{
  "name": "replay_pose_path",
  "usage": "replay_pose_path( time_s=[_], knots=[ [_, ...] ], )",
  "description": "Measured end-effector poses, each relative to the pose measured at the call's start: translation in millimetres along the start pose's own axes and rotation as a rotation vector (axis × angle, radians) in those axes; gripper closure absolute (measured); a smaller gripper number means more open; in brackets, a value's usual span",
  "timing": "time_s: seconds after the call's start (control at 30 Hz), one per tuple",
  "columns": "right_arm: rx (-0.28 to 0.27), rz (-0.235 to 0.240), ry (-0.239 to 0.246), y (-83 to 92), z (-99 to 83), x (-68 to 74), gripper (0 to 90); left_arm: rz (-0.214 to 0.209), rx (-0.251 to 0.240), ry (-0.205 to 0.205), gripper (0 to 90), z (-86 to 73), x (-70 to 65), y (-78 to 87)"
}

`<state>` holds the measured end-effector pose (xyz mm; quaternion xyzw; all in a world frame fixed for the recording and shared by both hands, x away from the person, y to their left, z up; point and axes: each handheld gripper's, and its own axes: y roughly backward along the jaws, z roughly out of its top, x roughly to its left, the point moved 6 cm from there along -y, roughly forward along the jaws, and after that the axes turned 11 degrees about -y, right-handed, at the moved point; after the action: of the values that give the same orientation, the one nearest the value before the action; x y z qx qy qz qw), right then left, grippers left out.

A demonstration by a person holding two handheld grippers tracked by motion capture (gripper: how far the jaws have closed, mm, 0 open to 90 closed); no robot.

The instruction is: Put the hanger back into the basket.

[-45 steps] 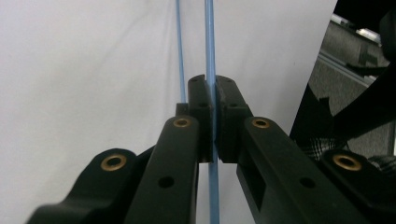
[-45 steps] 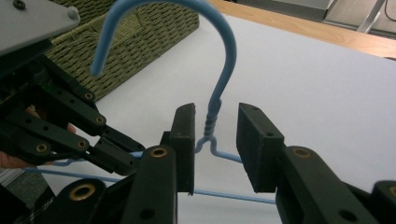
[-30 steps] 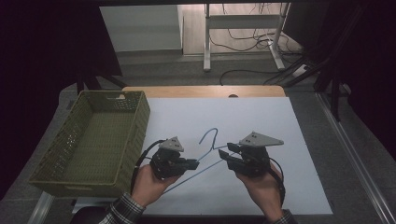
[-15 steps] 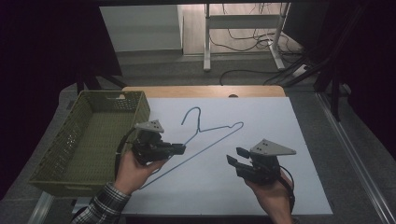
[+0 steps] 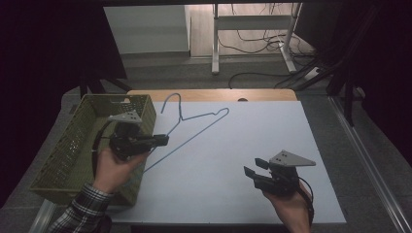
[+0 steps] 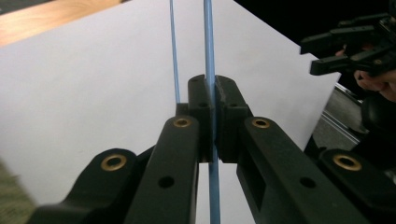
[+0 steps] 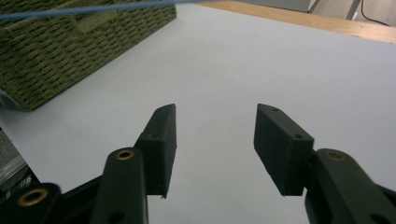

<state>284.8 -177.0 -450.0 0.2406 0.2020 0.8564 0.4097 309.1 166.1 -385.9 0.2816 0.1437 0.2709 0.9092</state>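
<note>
Both claws are matte black plastic, the left claw (image 5: 163, 140) and right claw (image 5: 252, 167) each topped with a grey three-cornered plate (image 5: 292, 158) (brass-coloured pivot pins (image 6: 114, 162) on the arms, small screw holes too). Black cable (image 5: 97, 141) loops off the left one. Plaid sleeve (image 5: 82, 213) on the left arm.

High view looks down from above the white table (image 5: 233, 160), gripper views sit low and close, all share the green basket (image 5: 77, 145).

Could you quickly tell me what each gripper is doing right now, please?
Left gripper: closed on the blue wire hanger.
Right gripper: open, jaws just been opening, nothing between them.
</note>
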Motion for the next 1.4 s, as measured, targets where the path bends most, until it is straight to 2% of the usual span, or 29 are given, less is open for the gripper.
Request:
replay_pose_path(
  time_s=[0.13,0.17,0.23,0.37,0.4,0.43,0.47,0.6,0.7,0.87,0.9,0.97,1.13,1.27,1.4],
  knots=[
    [0.018,-0.002,-0.014,-0.6,-7.3,-8.0,39.6,0.034,-0.012,0.026,87.6,-6.7,14.0,17.5],
    [0.018,-0.002,-0.014,-0.6,-7.3,-8.0,39.6,0.034,-0.012,0.026,87.5,-6.7,14.0,17.5],
    [0.034,0.007,-0.023,-1.9,-10.9,-11.6,34.1,0.059,-0.025,0.045,87.6,-12.0,23.7,29.5],
    [0.05,0.008,-0.026,-3.6,-15.2,-14.7,28.2,0.081,-0.029,0.057,87.5,-17.0,31.2,38.7],
    [0.062,-0.001,-0.016,-4.7,-18.3,-16.5,24.4,0.094,-0.034,0.063,87.6,-21.2,36.8,45.0],
    [0.062,-0.001,-0.016,-4.7,-18.3,-16.5,24.4,0.094,-0.034,0.063,87.6,-21.2,36.8,45.0],
    [0.071,-0.012,-0.009,-6.0,-21.3,-18.7,19.4,0.109,-0.041,0.078,87.5,-25.8,42.6,51.2],
    [0.077,-0.022,-0.01,-7.5,-25.1,-21.8,15.5,0.128,-0.044,0.089,87.5,-33.6,51.3,59.8],
    [0.087,-0.044,0.006,-8.6,-29.6,-26.0,10.4,0.158,-0.052,0.116,87.5,-44.1,62.7,69.3],
    [0.095,-0.055,0.023,-8.4,-33.0,-28.5,8.5,0.19,-0.058,0.144,87.5,-56.0,74.5,79.9],
    [0.097,-0.054,0.023,-8.4,-33.5,-28.9,8.4,0.21,-0.063,0.152,87.5,-61.6,80.1,85.3],
    [0.098,-0.056,0.021,-8.6,-33.9,-29.3,8.4,0.215,-0.065,0.156,87.6,-63.7,82.1,87.6],
    [0.11,-0.068,0.027,-9.9,-36.1,-30.7,8.4,0.267,-0.088,0.183,87.5,-79.5,97.3,105.1],
    [0.115,-0.071,0.031,-10.5,-36.8,-30.8,8.4,0.295,-0.094,0.191,87.5,-88.9,104.9,111.6],
    [0.121,-0.067,0.032,-10.8,-37.6,-30.5,8.4,0.306,-0.094,0.197,87.5,-97.0,110.7,113.7]
  ],
)
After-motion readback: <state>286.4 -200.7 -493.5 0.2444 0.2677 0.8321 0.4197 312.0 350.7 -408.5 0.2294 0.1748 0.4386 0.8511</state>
